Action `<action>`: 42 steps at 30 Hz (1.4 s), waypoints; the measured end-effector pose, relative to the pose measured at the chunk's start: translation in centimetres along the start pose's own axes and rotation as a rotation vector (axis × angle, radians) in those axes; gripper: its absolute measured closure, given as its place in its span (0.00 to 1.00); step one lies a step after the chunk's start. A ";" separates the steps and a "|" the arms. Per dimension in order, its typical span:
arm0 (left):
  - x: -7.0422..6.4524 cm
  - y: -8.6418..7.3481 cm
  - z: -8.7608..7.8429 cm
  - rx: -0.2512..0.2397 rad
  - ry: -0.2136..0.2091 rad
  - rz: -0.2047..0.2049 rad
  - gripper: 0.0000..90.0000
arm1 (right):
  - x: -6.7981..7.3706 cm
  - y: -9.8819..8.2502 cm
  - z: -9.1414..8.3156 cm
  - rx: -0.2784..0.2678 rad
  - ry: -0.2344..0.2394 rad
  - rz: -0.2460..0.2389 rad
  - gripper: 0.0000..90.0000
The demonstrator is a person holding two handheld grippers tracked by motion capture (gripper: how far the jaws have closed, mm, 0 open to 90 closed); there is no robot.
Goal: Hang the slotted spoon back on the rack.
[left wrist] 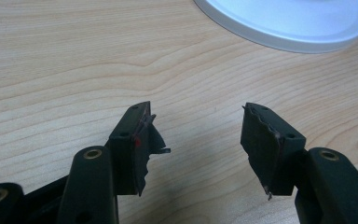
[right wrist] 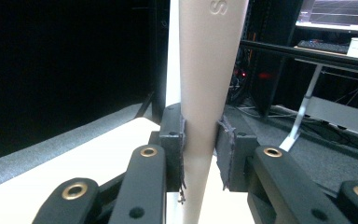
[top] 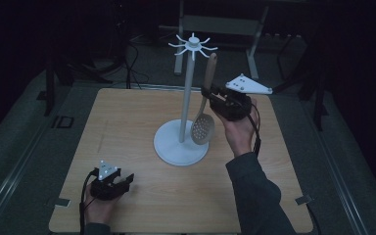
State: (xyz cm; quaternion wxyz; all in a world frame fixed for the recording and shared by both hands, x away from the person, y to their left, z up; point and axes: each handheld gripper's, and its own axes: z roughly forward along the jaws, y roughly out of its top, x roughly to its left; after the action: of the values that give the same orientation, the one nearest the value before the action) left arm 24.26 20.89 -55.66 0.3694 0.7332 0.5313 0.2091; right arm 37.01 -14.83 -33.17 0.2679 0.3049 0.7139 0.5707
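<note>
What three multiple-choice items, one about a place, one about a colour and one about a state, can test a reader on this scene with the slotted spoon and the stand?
1. Where is the slotted spoon?
A. Flat on the table
B. Held beside the stand's pole
C. On the floor

2. What colour is the utensil stand?
A. White
B. Red
C. Black

3. How is the left tool?
A. Shut on the spoon
B. Shut on the stand
C. Open, holding nothing

Answers:
1. B, the right tool clamps its handle, bowl downward.
2. A, base and pole are white.
3. C, bare wooden table shows between its jaws.
</note>
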 end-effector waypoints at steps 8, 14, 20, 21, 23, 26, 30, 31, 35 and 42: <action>0.0 0.0 0.0 -0.001 0.000 -0.001 0.49 | 0.0 0.2 0.3 0.007 0.000 0.003 0.82; 0.0 0.0 0.0 -0.002 0.001 -0.002 0.49 | 0.0 0.3 0.6 0.009 0.000 0.002 0.82; 0.1 0.0 0.0 -0.004 0.002 -0.005 0.49 | 0.0 0.2 1.0 0.019 0.004 0.006 0.82; 0.1 0.0 0.0 -0.005 0.002 -0.006 0.49 | 0.0 0.2 1.1 0.019 0.003 0.007 0.82; 0.1 0.0 0.0 -0.005 0.002 -0.006 0.49 | 0.0 0.1 1.2 0.018 0.005 0.009 0.82; 0.1 0.0 0.0 -0.006 0.003 -0.007 0.49 | 0.1 0.0 1.3 0.020 0.009 0.012 0.82; 0.1 0.0 0.0 -0.006 0.002 -0.005 0.49 | 0.3 0.0 1.4 0.019 0.011 0.015 0.82; 0.1 0.0 0.0 -0.006 0.003 -0.005 0.49 | 0.3 0.0 1.5 0.019 0.013 0.014 0.82; 0.1 0.0 0.0 -0.006 0.002 -0.004 0.49 | 0.3 0.0 1.6 0.023 0.012 0.016 0.82; 0.1 0.0 -0.1 -0.007 0.003 -0.005 0.49 | 0.3 -0.2 1.9 0.028 0.006 0.021 0.82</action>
State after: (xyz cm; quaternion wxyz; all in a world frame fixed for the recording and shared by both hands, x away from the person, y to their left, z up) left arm 24.25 21.01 -55.64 0.3716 0.7303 0.5329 0.2111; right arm 38.17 -13.43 -33.75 0.2555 0.3142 0.7193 0.5644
